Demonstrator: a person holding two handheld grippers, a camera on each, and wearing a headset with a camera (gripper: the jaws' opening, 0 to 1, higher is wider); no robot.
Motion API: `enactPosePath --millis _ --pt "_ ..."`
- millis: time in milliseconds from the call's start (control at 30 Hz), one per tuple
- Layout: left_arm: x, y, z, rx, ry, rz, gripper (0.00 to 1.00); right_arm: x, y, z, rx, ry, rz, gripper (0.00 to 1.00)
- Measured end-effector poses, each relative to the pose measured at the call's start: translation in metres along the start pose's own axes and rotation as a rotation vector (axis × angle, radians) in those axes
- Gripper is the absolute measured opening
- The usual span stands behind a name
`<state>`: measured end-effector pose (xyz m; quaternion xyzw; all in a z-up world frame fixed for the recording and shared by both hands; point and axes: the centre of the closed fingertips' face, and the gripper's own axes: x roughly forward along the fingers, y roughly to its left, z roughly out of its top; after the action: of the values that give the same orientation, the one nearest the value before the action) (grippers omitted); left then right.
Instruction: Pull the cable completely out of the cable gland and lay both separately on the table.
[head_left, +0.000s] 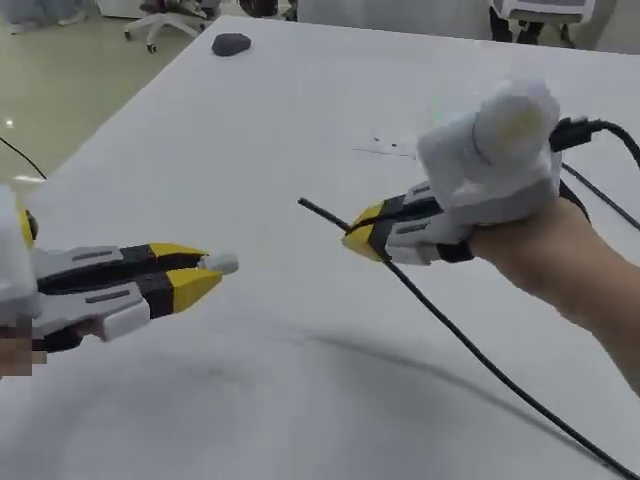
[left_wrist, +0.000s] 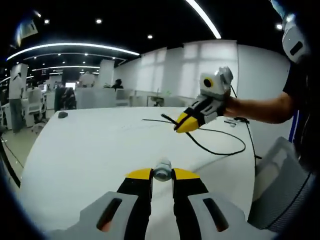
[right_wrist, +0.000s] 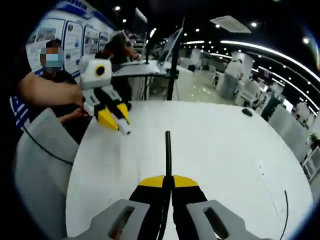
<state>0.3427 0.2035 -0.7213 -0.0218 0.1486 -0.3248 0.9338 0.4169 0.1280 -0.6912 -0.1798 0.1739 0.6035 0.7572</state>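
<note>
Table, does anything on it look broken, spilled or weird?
Nothing looks spilled or broken. The table has a few small dark marks. The black cable, shut in the right gripper, trails loose across it, and the left gripper holds the gland.

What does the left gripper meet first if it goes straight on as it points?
Likely the cable by the right gripper; the left gripper, holding the gland, aims there, though depth is unclear.
</note>
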Motion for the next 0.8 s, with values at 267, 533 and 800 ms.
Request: enactPosePath --millis 267,533,800 --pt "0.01 0.043 -0.036 -0.048 0.049 0.188 0.14 0.089 -0.012 0.0 0.311 -0.1 0.016 0.0" --pt "0.023 0.063 -0.061 -0.071 0.1 0.245 0.14 0.146 -0.028 -0.027 0.32 -0.051 -0.074 0.0" --pt "0.029 0.063 -0.078 -0.069 0.137 0.25 0.14 0.164 -0.026 -0.049 0.236 0.054 -0.104 0.0"
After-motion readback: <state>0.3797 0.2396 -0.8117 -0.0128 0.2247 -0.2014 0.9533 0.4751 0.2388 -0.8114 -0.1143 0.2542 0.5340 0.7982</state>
